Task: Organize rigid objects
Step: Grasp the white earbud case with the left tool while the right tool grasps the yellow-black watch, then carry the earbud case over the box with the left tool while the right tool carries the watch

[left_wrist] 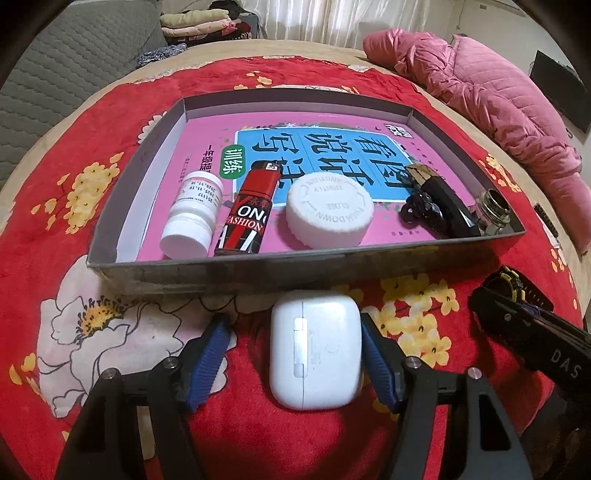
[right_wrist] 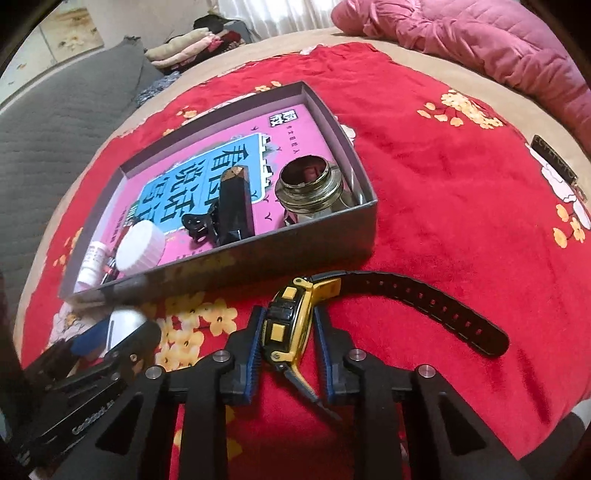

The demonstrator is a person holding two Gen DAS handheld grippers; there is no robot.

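Observation:
A white earbud case point(left_wrist: 314, 347) lies on the red flowered blanket, just in front of the grey cardboard tray point(left_wrist: 258, 271). My left gripper point(left_wrist: 293, 326) stands open around the case, its left pad well apart from it. In the right wrist view a yellow and black wristwatch point(right_wrist: 286, 325) lies on its edge on the blanket by the tray's near wall point(right_wrist: 258, 266), strap trailing right. My right gripper point(right_wrist: 288, 328) is shut on the watch body. Inside the tray lie a white pill bottle point(left_wrist: 194, 214), a red lighter point(left_wrist: 251, 210), a white cap point(left_wrist: 328, 210), a black hair clip point(left_wrist: 436, 206) and a glass jar point(left_wrist: 493, 212).
A pink book point(left_wrist: 207, 147) lines the tray floor. A pink quilted jacket point(left_wrist: 480, 92) lies at the back right of the bed. A grey quilted cushion point(left_wrist: 74, 74) and folded clothes point(left_wrist: 195, 22) sit at the back left. Red blanket point(right_wrist: 461, 184) spreads right of the tray.

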